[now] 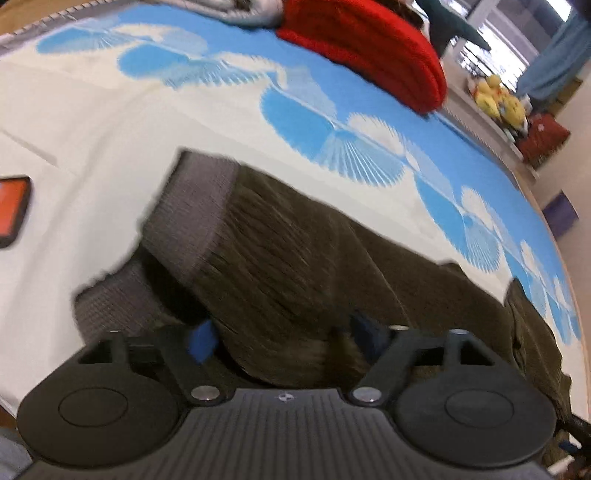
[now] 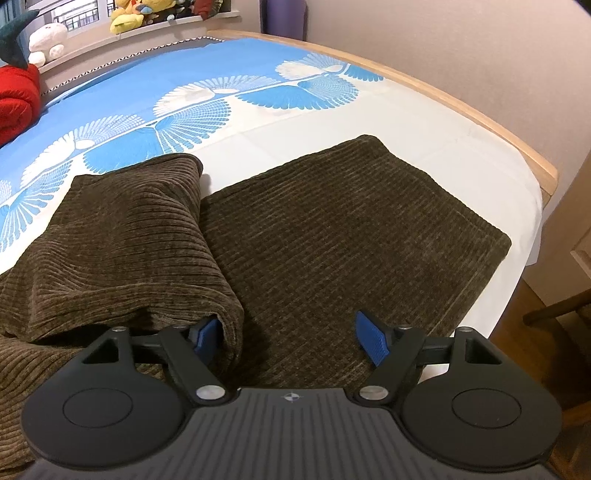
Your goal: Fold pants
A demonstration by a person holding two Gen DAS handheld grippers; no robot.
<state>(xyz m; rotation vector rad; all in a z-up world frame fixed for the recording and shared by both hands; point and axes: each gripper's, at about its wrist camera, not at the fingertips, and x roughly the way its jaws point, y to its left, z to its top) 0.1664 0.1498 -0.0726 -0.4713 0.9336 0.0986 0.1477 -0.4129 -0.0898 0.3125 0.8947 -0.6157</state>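
Nearest the lens in each view, black tongs are seen over dark brown ribbed pants (image 2: 332,229) spread on a bed (image 2: 461,147).

By size, the bed is the largest thing: it is covered by a sheet (image 2: 229,59) that is blue with white fan shapes toward the far side and plain white toward the near side, and a pale wooden rim is seen along its right edge. The pants lie on the white part, near the bed's right end. One leg is laid flat, its hem close to the right edge; the other leg (image 2: 122,229) is bunched and folded over beside it. In the left wrist view the grey ribbed waistband (image 1: 192,214) is turned up toward the bed's left side.

A red folded blanket (image 1: 369,48) lies at the far edge of the bed. Plush toys (image 2: 140,14) are lined on a sill beyond that edge.

The left tongs (image 1: 284,334) are held wide, with brown fabric lying between the blue pads (image 1: 202,339); whether the pads press on it cannot be told through the blur. The right tongs (image 2: 290,341) are spread wide over the flat leg, the left pad touching the bunched leg's fold, the right pad free.
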